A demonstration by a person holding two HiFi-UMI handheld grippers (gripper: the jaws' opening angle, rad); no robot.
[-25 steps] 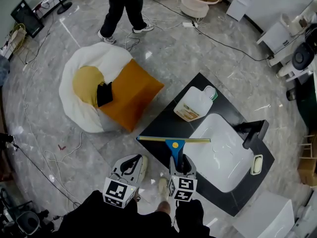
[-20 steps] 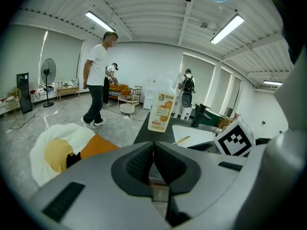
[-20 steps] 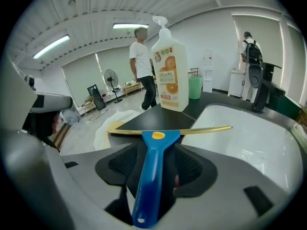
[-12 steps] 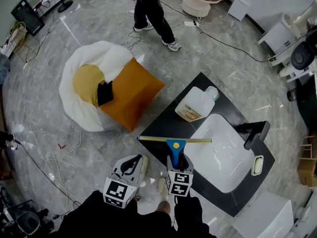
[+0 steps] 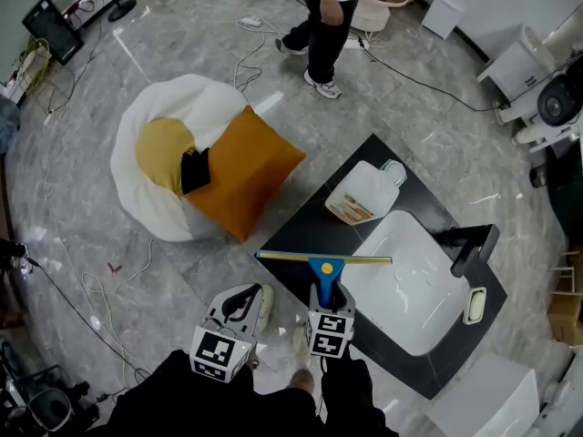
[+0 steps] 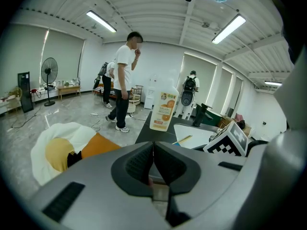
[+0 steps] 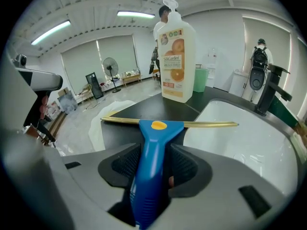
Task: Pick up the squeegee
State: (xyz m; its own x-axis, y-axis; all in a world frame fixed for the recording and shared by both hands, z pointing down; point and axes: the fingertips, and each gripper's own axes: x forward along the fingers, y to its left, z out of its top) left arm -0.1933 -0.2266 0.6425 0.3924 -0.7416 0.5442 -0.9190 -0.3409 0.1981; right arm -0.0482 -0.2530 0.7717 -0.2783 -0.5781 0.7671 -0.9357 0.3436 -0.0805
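Note:
The squeegee (image 5: 322, 262) has a blue handle and a thin brass blade, and lies on the black counter (image 5: 296, 230) with its blade reaching over the white sink's (image 5: 414, 289) near rim. My right gripper (image 5: 326, 304) straddles the handle from the front edge. In the right gripper view, the squeegee handle (image 7: 152, 143) lies between the pads of the right gripper (image 7: 153, 167). The jaws are closing, and a thin gap still shows on the right side. My left gripper (image 5: 242, 302) hangs left of the counter, off the squeegee. In its own view the left gripper (image 6: 153, 166) is shut and empty.
A soap bottle (image 5: 362, 195) with an orange label stands behind the squeegee, and a black faucet (image 5: 469, 242) stands at the sink's right. On the floor to the left lie a white beanbag (image 5: 159, 185) and an orange cushion (image 5: 244, 178). A person (image 5: 330, 16) walks at the back among cables.
My right gripper has sunk a little lower and nearer along the squeegee handle. The person at the back walked from left to right. The left gripper stayed still.

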